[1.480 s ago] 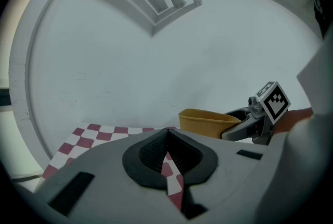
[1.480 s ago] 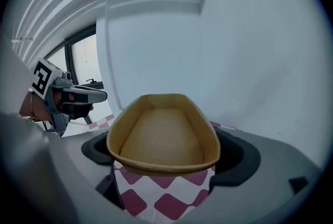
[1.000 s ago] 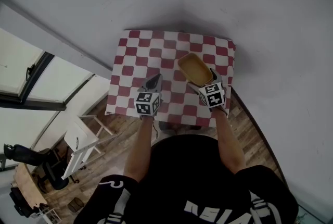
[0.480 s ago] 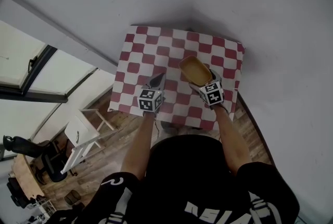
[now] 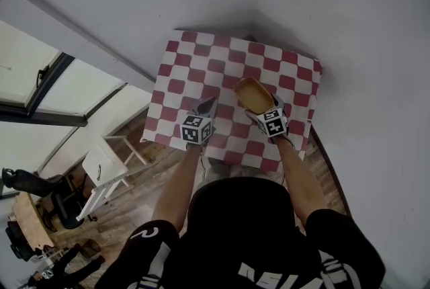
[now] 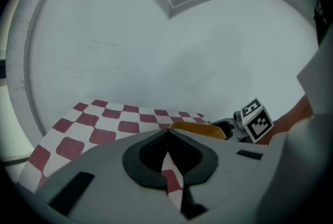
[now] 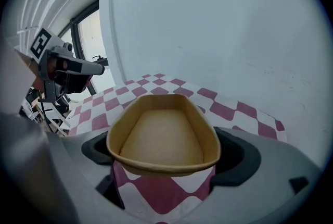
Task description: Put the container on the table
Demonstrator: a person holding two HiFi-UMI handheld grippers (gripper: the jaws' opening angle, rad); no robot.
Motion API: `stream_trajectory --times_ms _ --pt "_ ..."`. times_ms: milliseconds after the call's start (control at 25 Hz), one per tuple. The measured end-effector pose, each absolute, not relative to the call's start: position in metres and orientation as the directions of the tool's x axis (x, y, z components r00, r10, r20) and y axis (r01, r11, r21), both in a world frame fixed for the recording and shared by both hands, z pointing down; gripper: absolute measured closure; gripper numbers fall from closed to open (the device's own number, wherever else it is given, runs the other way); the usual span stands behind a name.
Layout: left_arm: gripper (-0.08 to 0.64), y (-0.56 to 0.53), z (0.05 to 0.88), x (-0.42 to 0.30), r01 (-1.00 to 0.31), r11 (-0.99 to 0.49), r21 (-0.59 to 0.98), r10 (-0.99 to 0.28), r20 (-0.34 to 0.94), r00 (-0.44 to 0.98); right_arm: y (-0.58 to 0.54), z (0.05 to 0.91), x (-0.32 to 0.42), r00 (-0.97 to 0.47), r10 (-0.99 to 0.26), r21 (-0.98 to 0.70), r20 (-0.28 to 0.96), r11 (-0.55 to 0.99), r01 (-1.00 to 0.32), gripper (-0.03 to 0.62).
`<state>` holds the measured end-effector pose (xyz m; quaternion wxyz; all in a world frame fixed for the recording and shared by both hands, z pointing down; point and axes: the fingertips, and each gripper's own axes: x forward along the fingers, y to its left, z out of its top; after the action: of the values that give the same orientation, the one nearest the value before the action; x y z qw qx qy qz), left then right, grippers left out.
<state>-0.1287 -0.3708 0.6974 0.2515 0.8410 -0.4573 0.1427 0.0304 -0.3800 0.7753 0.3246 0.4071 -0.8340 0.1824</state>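
Well, the job looks close to done but not done yet. The right tongs [image 5: 263,108] have their two jaws pressed on the sides of the container [image 5: 252,93], a tan, boat-shaped paper tray with nothing in it. In the right gripper view the container [image 7: 164,137] fills the gap of the right tongs [image 7: 162,168], one jaw on each side. Red and white squares show just under its rim, and I cannot tell if that is its own side or the cloth below. The container is over the right side of the desk [image 5: 201,59], which has a red and white checked cloth on it, about halfway between the near edge and the far edge. I cannot tell if its bottom sits on the cloth or hangs just above it. The left tongs [image 5: 209,106] are over the near middle of the desk, apart from the container. In the left gripper view the left tongs [image 6: 167,151] have their jaws together, with only a thin slit of cloth showing, and they hold nothing. I think what is left is to rest the container flat on the desk, open the right tongs and pull them away
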Motion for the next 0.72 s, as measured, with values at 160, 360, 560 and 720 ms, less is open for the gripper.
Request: stream_trajectory --times_ms 160,360,560,720 --pt "0.534 -0.37 0.706 -0.127 -0.833 -0.466 0.299 -0.678 0.484 0.553 -0.382 0.788 0.026 -0.456 -0.546 -0.043 0.703 0.607 -0.793 0.035" --pt "0.534 -0.374 0.713 -0.13 -0.825 -0.484 0.293 -0.655 0.504 0.563 -0.383 0.801 0.022 -0.451 -0.532 -0.044 0.716 0.611 -0.79 0.035" --pt "0.534 -0.376 0.717 -0.129 -0.821 -0.488 0.298 -0.643 0.514 0.569 -0.385 0.808 0.016 -0.453 -0.521 -0.05 0.724 0.615 -0.787 0.035" --pt "0.534 -0.377 0.721 -0.129 -0.819 -0.488 0.302 -0.638 0.517 0.57 -0.385 0.816 0.013 -0.452 -0.509 -0.055 0.732 0.618 -0.784 0.035"
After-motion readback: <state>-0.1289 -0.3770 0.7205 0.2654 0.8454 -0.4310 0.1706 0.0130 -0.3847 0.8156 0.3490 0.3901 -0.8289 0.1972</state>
